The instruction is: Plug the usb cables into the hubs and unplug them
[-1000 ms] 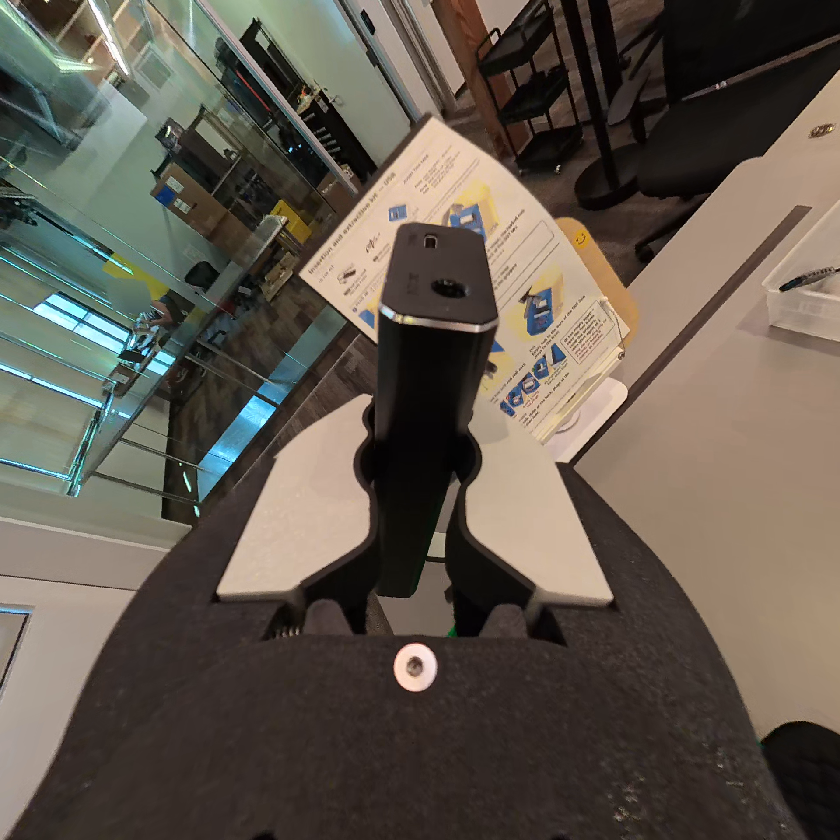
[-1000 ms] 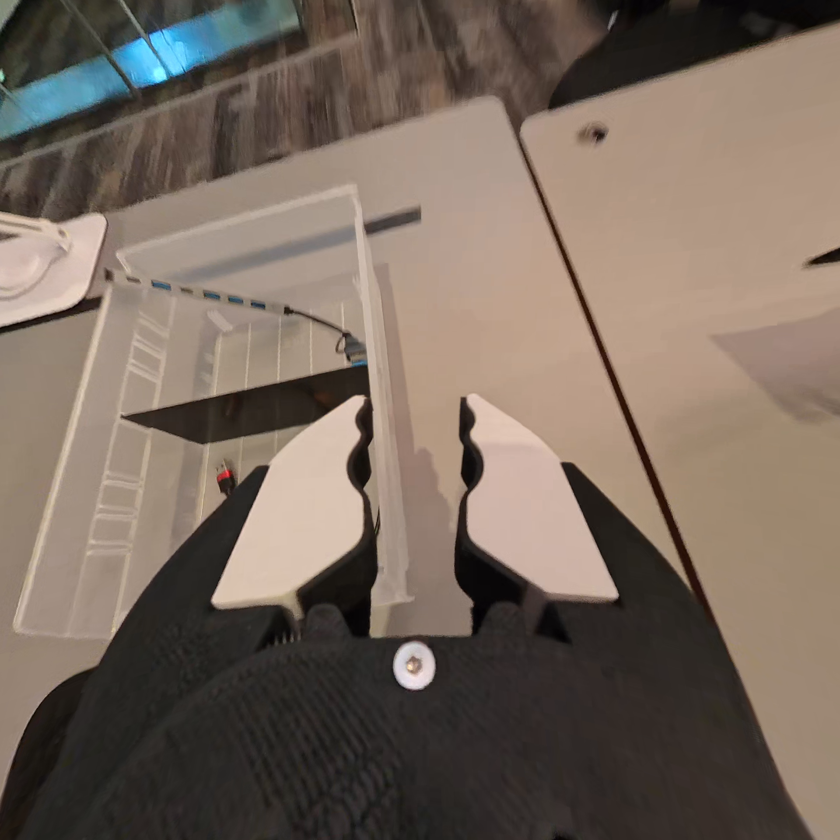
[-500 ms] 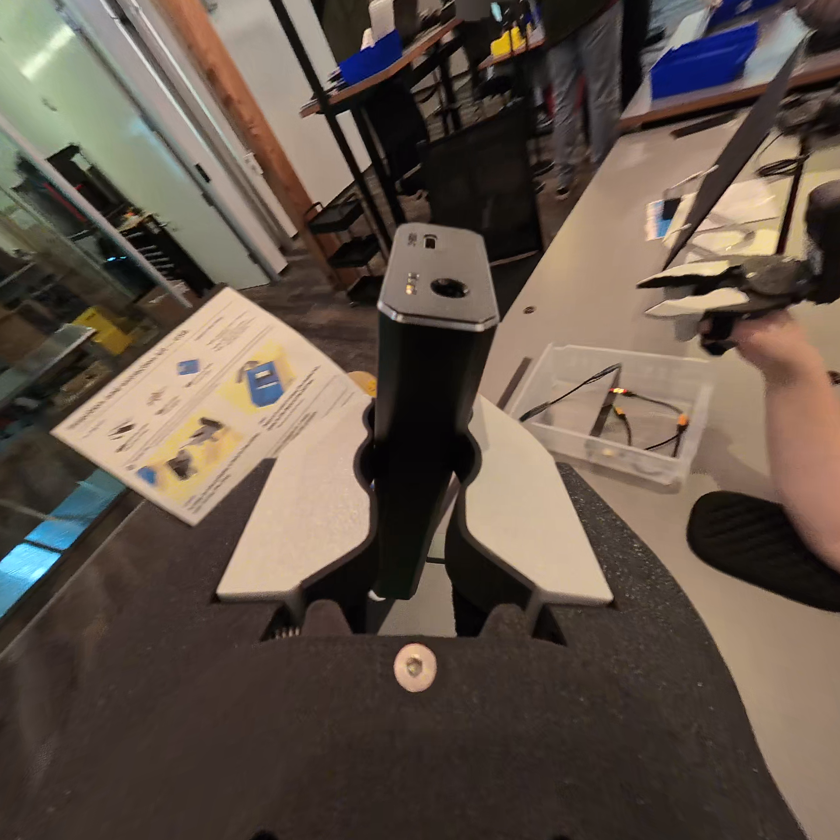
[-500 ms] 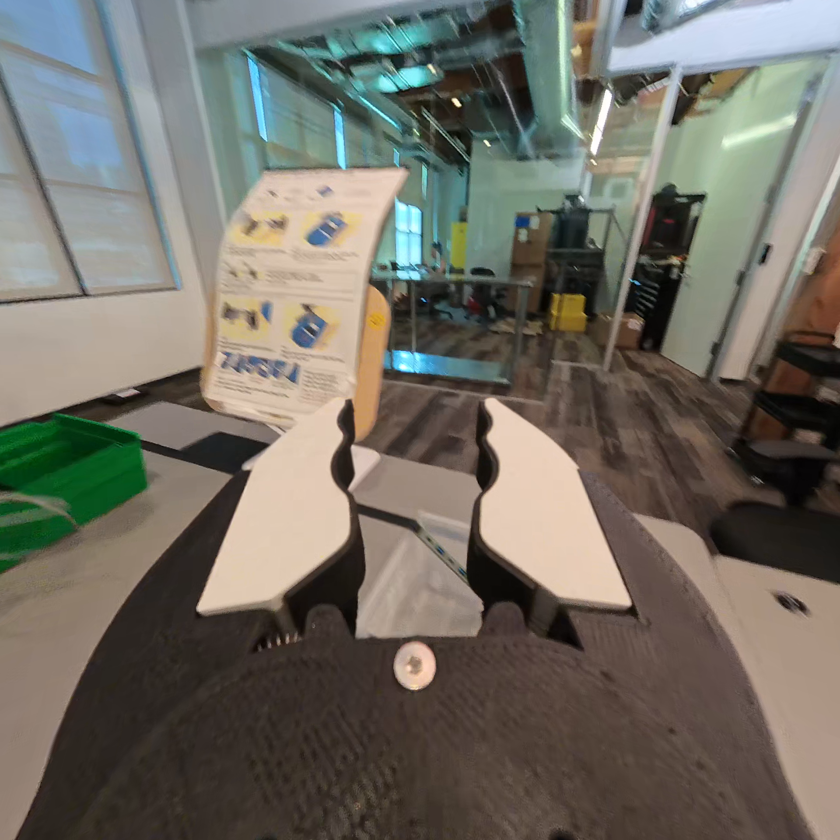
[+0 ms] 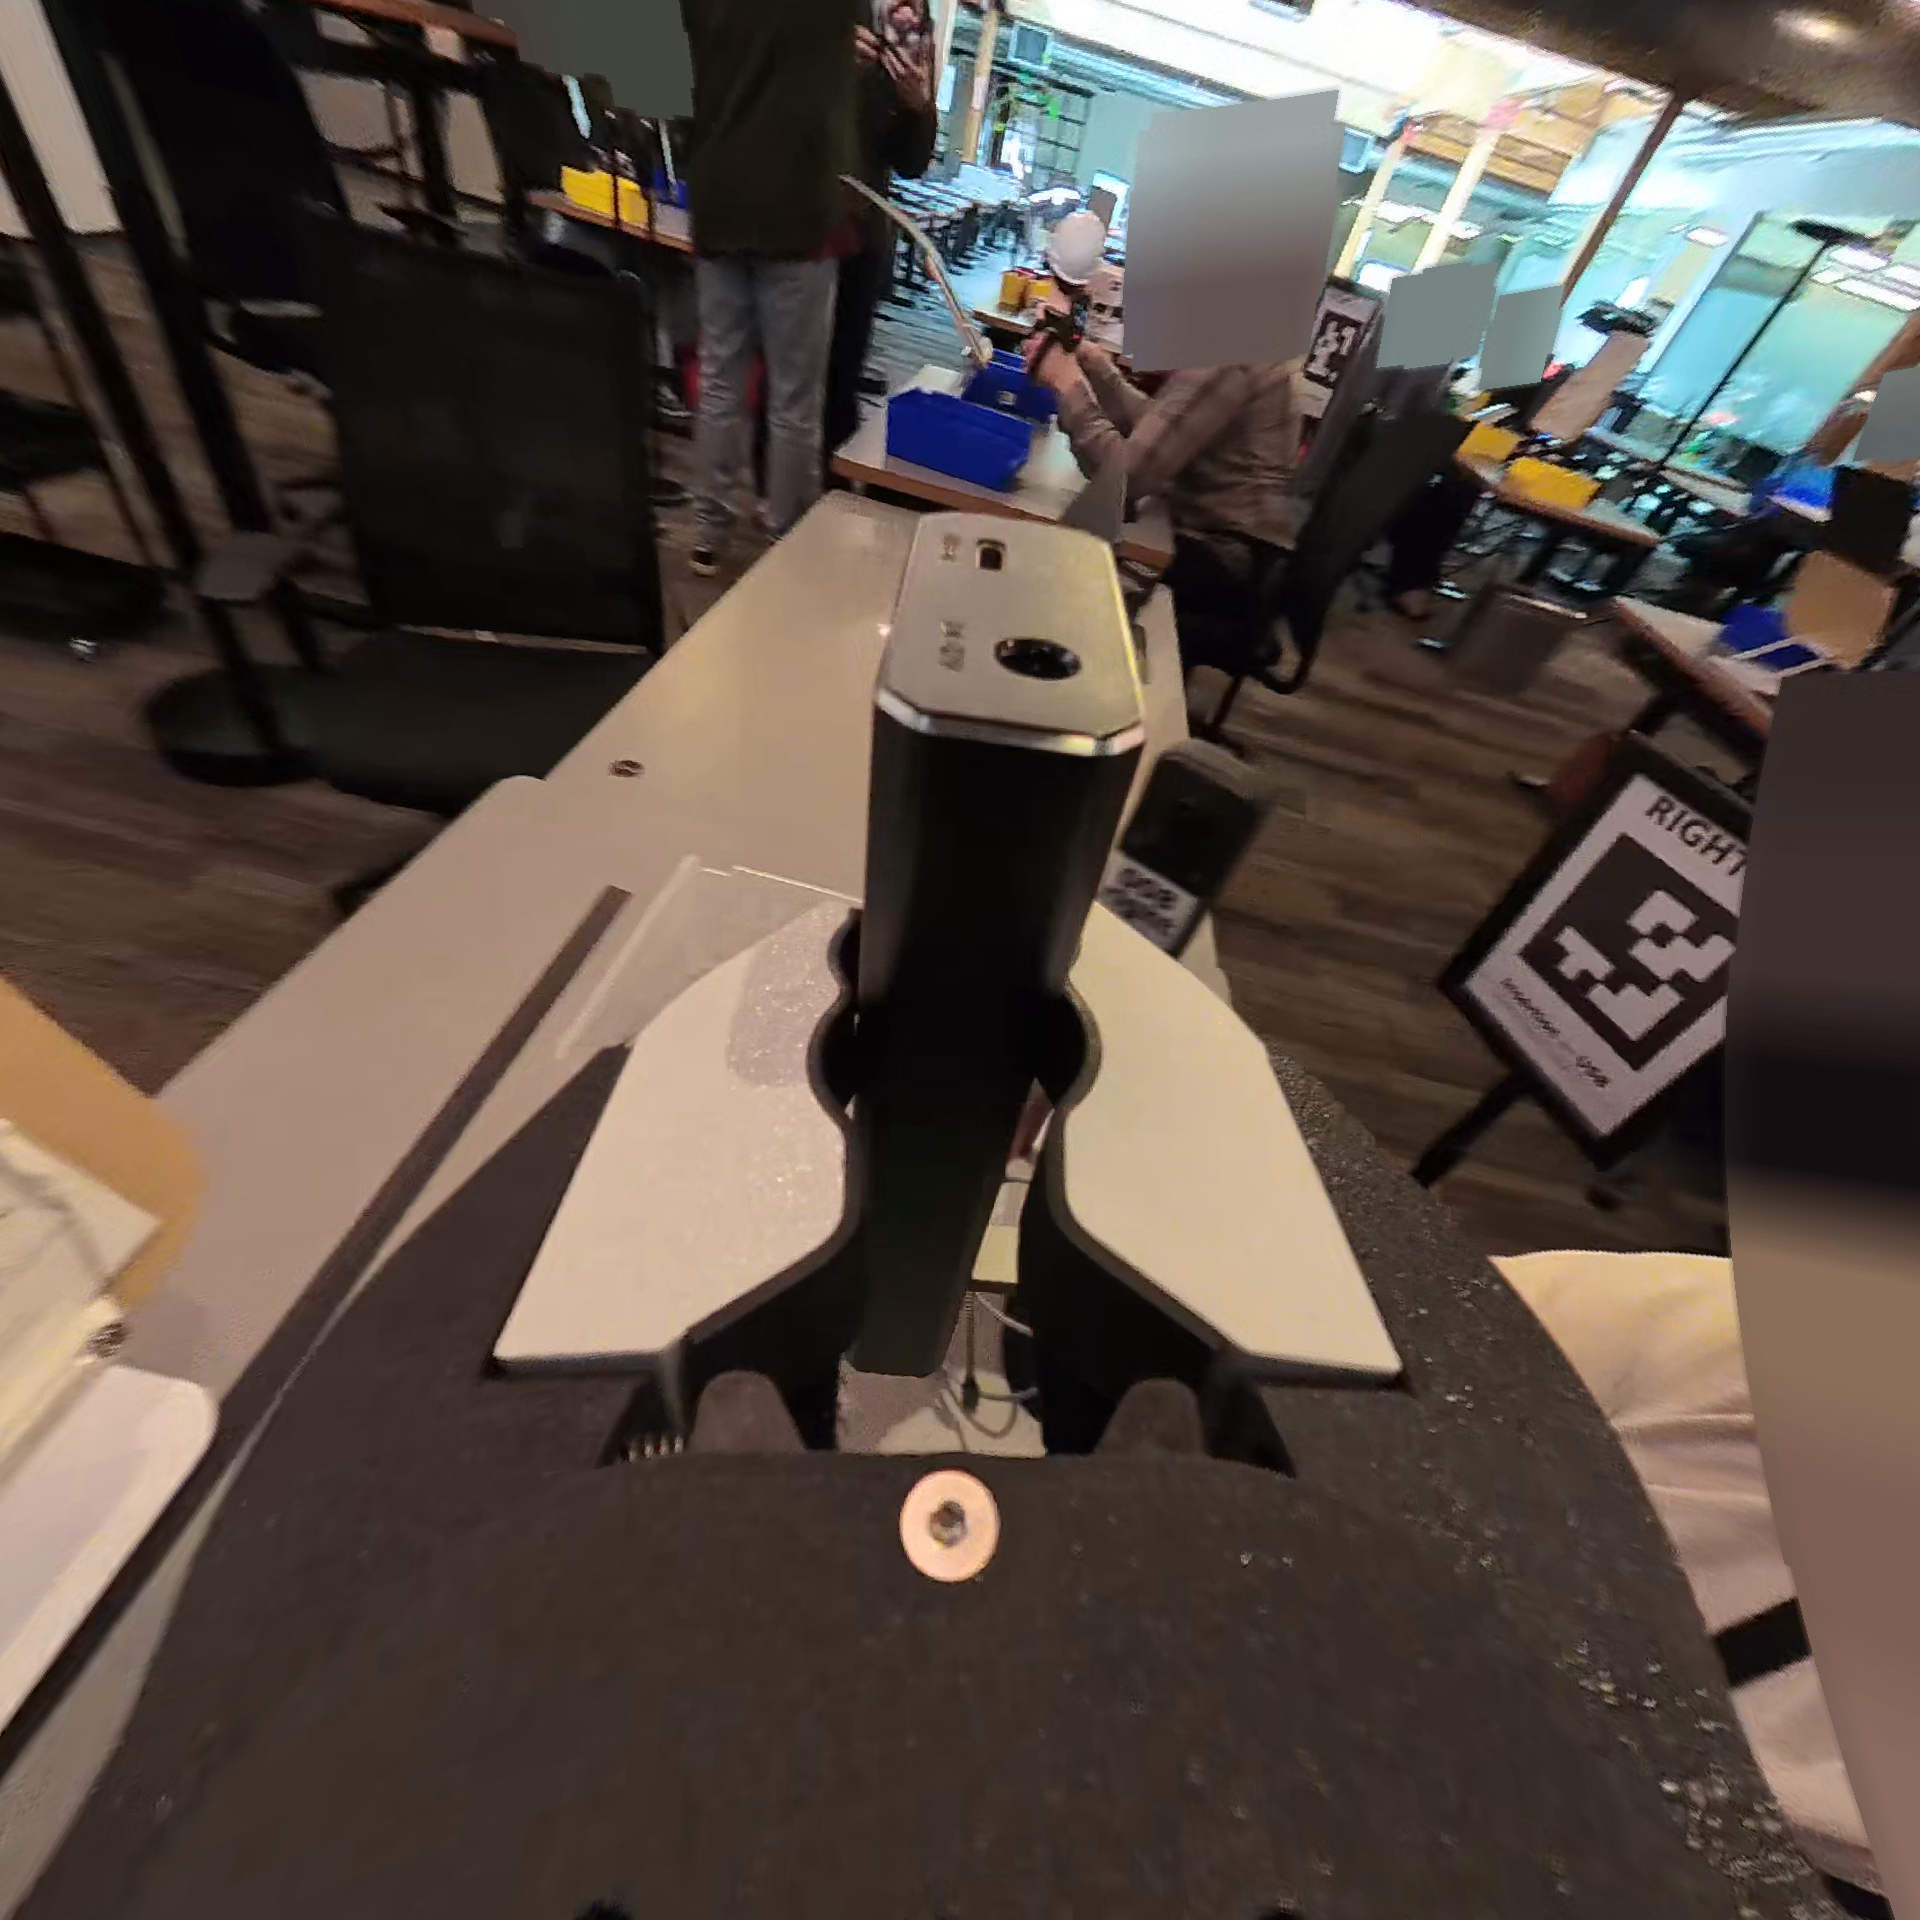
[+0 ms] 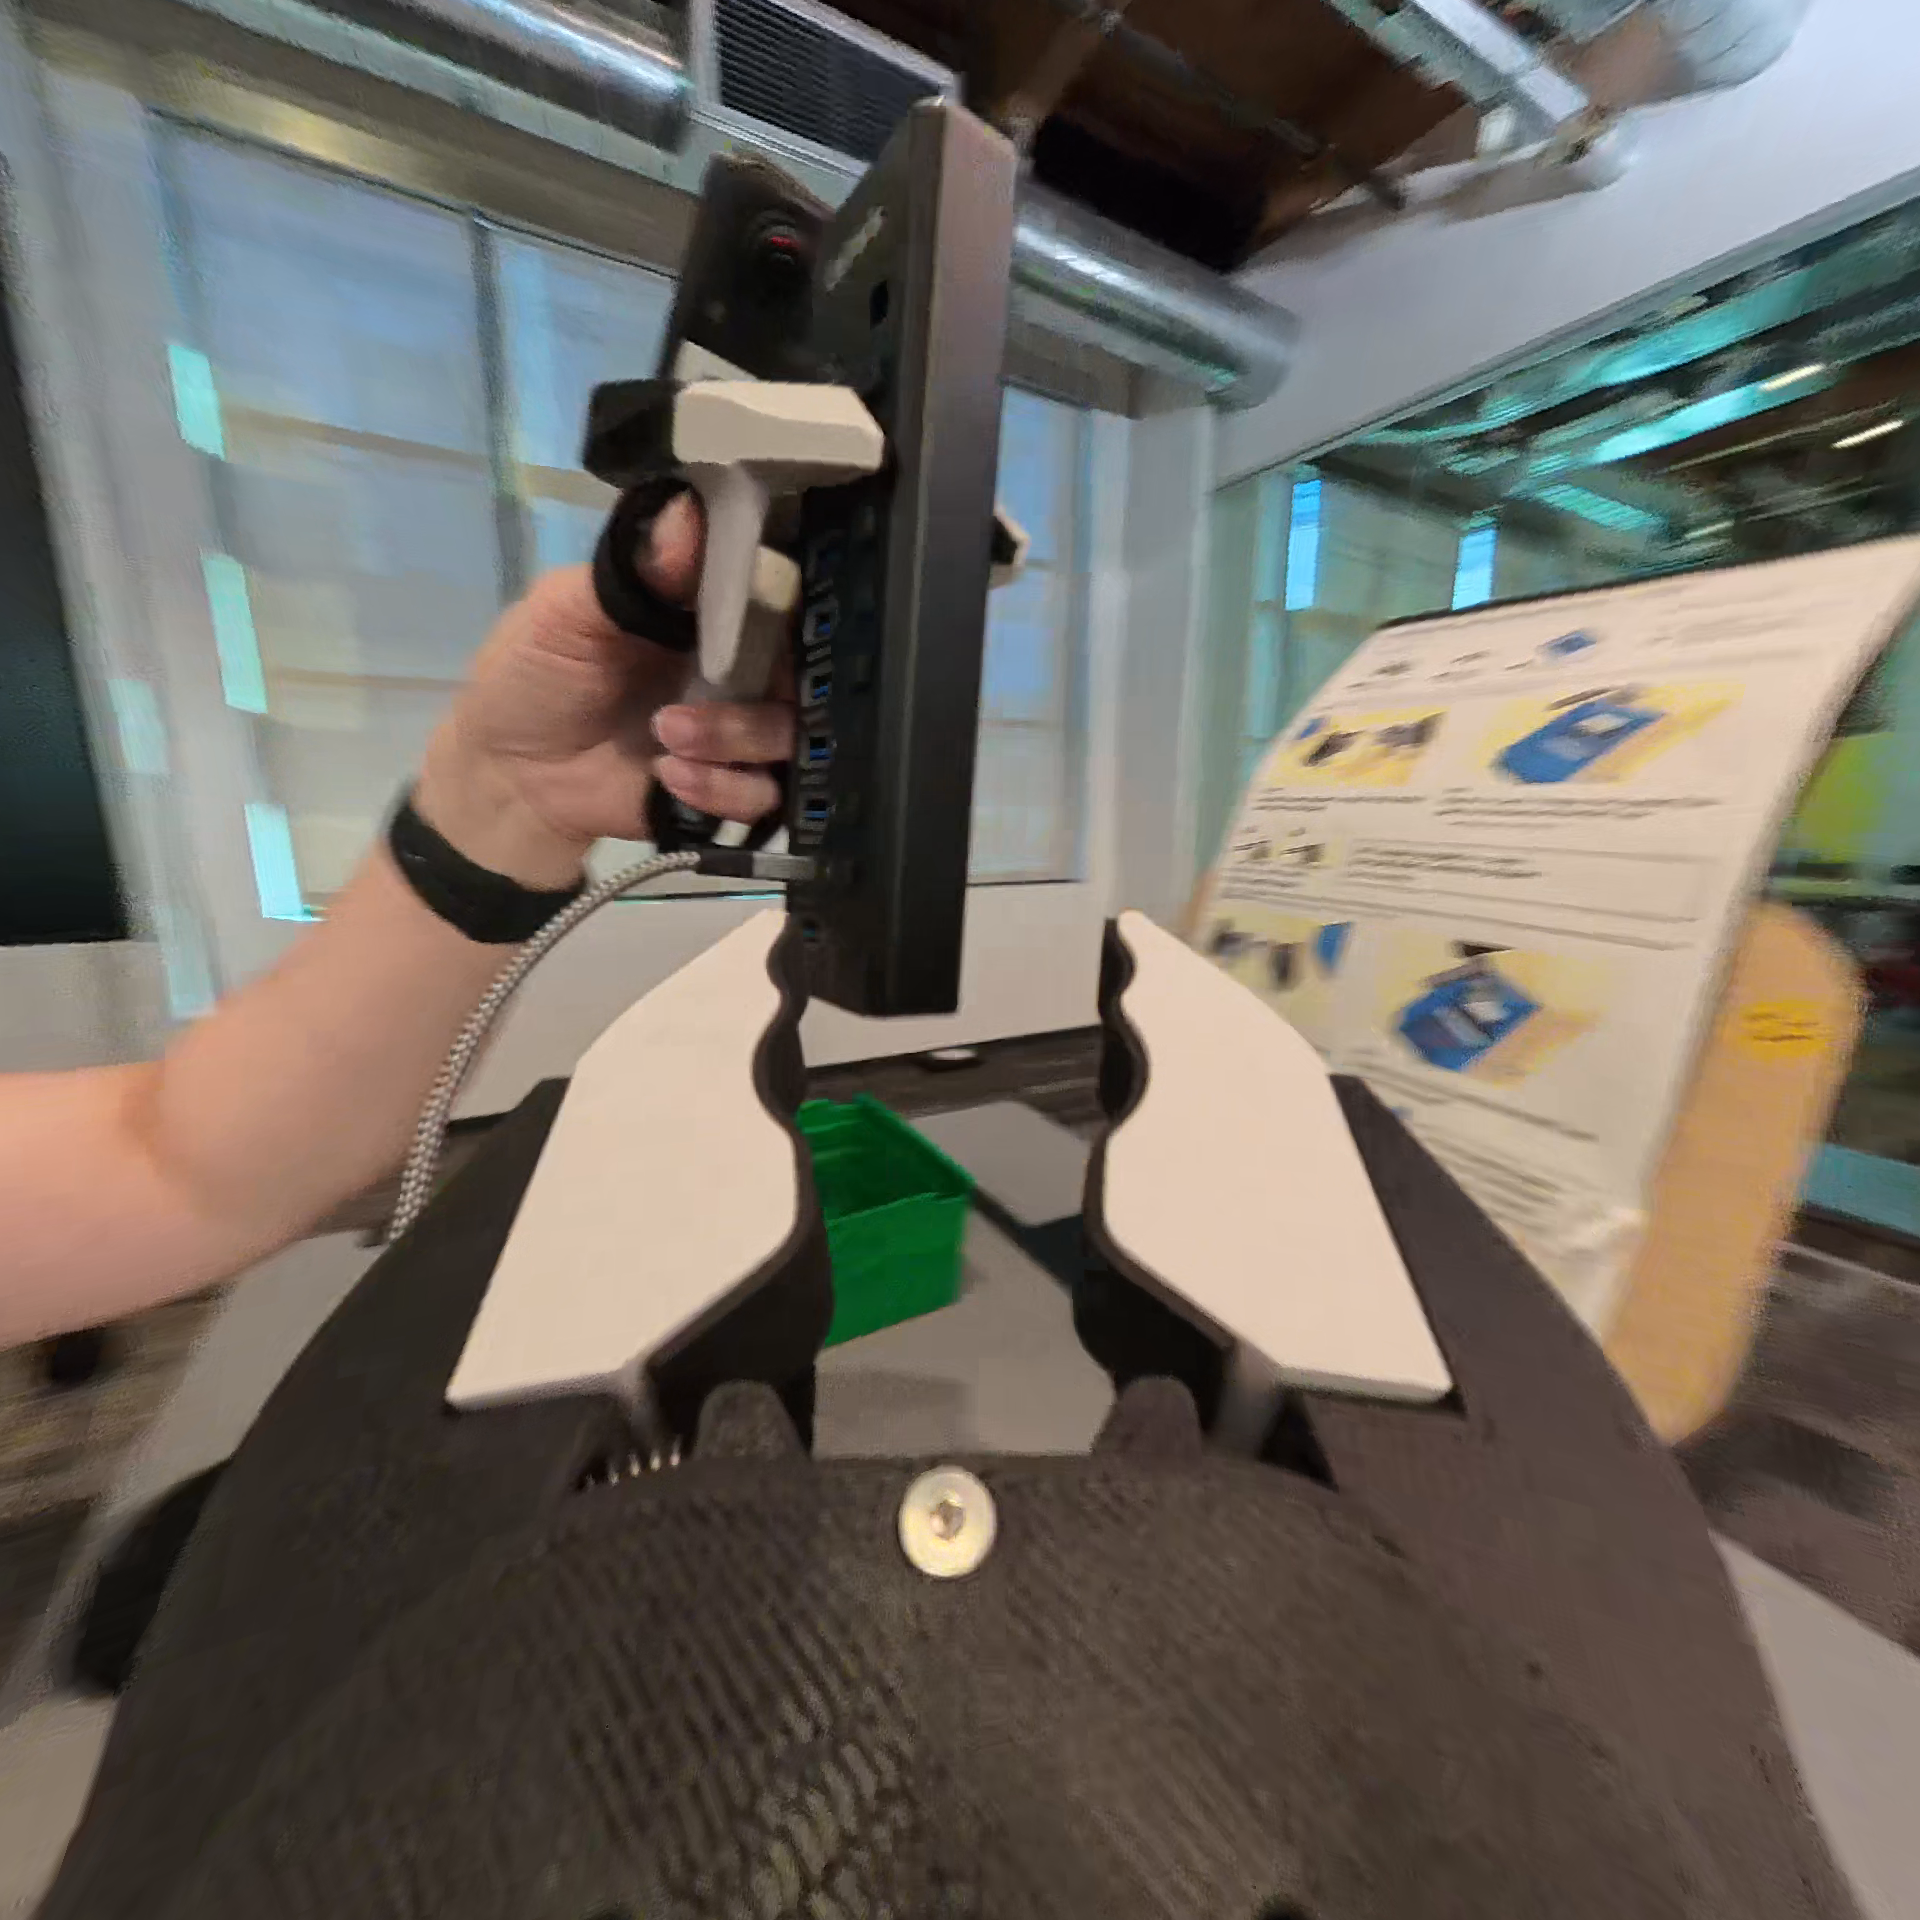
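Note:
My left gripper is shut on a long black USB hub and holds it upright in the air, its end face with two ports pointing away. In the right wrist view the same hub hangs upright in front of me, held by the left gripper in a person's hand. A row of blue ports runs down its side, and a braided grey cable is plugged in near its lower end. My right gripper is open and empty, just below the hub's bottom end.
A clear plastic bin sits on the grey table under the hub. A green bin and a standing instruction sheet lie beyond my right gripper. People, chairs and a marker sign stand behind. The gap from one gripper's tips to the other's is roughly 8 centimetres.
Both grippers have swung round. The left one turned right with the hub in it. The right one rose from the clear bin, opened wider and now faces the hub.

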`<state>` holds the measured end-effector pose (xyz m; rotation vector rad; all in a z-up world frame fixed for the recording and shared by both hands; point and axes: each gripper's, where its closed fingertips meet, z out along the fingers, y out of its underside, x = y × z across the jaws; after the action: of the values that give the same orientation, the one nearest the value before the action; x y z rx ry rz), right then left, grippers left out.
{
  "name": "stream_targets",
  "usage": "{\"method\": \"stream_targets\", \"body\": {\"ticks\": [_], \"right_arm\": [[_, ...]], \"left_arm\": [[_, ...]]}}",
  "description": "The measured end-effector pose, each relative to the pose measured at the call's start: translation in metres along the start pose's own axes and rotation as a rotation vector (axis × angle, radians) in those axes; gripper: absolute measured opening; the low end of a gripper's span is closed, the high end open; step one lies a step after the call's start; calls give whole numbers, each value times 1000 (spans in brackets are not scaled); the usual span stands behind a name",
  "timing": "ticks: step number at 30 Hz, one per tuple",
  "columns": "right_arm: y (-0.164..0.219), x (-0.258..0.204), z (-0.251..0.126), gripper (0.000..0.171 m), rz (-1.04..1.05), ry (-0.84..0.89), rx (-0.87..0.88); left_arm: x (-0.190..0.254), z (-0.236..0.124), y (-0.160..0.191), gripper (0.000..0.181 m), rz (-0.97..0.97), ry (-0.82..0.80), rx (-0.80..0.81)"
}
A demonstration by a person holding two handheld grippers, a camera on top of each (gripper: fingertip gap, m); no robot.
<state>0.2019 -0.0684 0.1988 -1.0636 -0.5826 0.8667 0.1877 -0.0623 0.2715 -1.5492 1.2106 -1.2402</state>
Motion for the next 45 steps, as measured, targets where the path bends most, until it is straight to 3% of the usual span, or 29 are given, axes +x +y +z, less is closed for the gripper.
{"method": "stream_targets", "body": {"ticks": [1,6,9,14,18,24,27,29,34,36,38,41,45], "right_arm": [[6,-3,3,56,67,-72,7],[27,-19,15,57,307,-295,5],[34,-25,18,27,370,-375,-9],[38,-23,24,28,481,-407,52],[39,-25,28,28,646,-470,117],[56,-27,34,28,668,-484,36],[61,-27,31,28,573,-461,-37],[60,-26,29,27,511,-437,-57],[54,-23,27,28,497,-417,-51],[47,-12,27,32,449,-323,-15],[37,6,22,49,260,-157,30],[30,19,7,59,-227,65,1],[45,4,13,75,-597,109,-59]], "left_arm": [[-1,3,4,31,-13,15,-4],[-4,15,24,31,-35,60,-38],[-2,16,30,31,-43,104,-48],[-9,13,30,31,-48,118,-12],[-14,5,34,57,-33,108,-3],[-28,-10,55,51,-2,41,-19],[-35,-18,64,45,-11,18,-48],[-27,-19,73,31,-26,75,-91],[-24,-22,72,30,-46,69,-50],[-30,-24,69,30,-52,28,-23],[-40,-26,68,30,-58,-28,-14],[-48,-31,63,29,-149,-30,51],[-53,-38,50,30,-224,-30,180]]}}
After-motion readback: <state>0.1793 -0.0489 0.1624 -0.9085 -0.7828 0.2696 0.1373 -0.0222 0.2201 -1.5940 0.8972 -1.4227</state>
